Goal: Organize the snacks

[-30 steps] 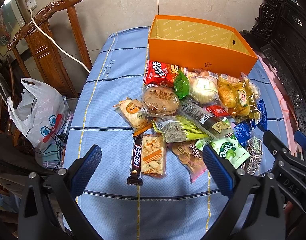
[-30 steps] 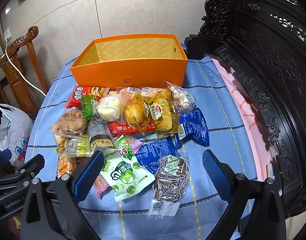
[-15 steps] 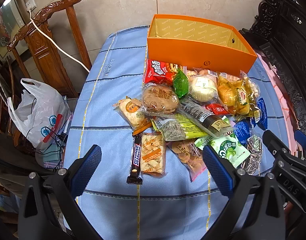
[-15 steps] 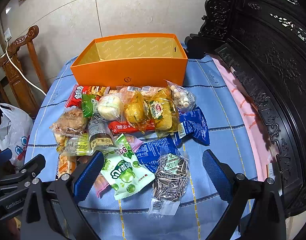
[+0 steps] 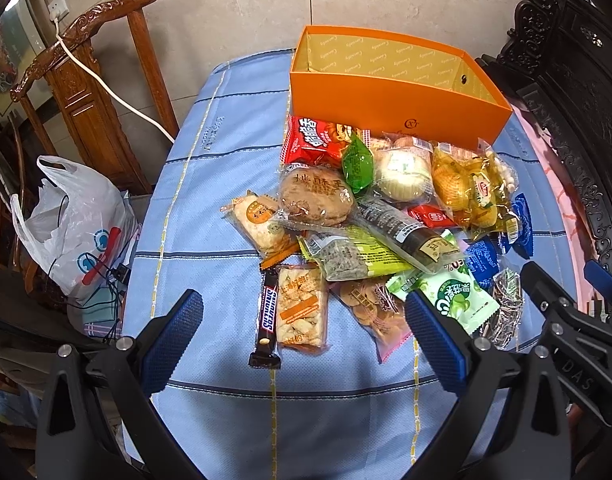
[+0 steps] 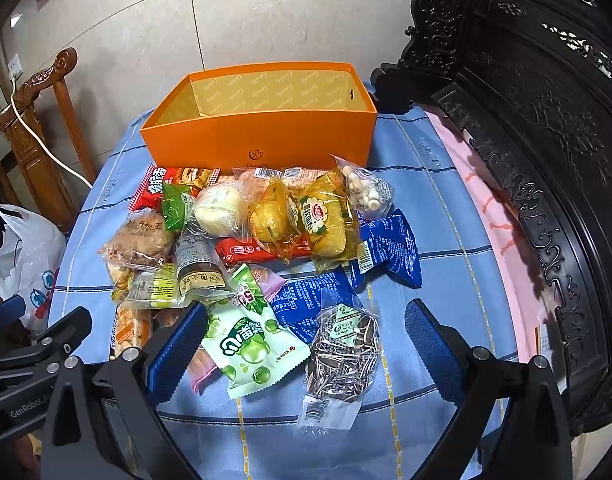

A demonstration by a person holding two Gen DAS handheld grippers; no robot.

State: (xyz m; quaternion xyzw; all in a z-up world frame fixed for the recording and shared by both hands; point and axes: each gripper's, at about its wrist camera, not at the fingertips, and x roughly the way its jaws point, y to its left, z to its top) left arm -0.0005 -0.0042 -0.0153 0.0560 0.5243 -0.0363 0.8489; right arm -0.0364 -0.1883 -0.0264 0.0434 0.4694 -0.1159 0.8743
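Blue tablecloth (image 5: 210, 208) scene barely changed over the last second: both my grippers, left (image 5: 304, 344) and right (image 6: 306, 346), stay spread and empty, snack pile (image 6: 262, 236) still untouched before the empty orange box (image 6: 262, 136).

Pink packet (image 6: 204, 364) half hidden behind right fingers (image 6: 178, 354); orange box (image 6: 262, 140) floor unseen.

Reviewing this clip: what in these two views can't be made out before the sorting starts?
- Orange box floor: hidden by its own front wall in both wrist views.
- Pink-edged biscuit packet: partly covered by neighbouring packets and the left tongs pad in the left view; mostly hidden in the right view.
- Sunflower seed bag label: print too small.
- White plastic bag contents: not visible.
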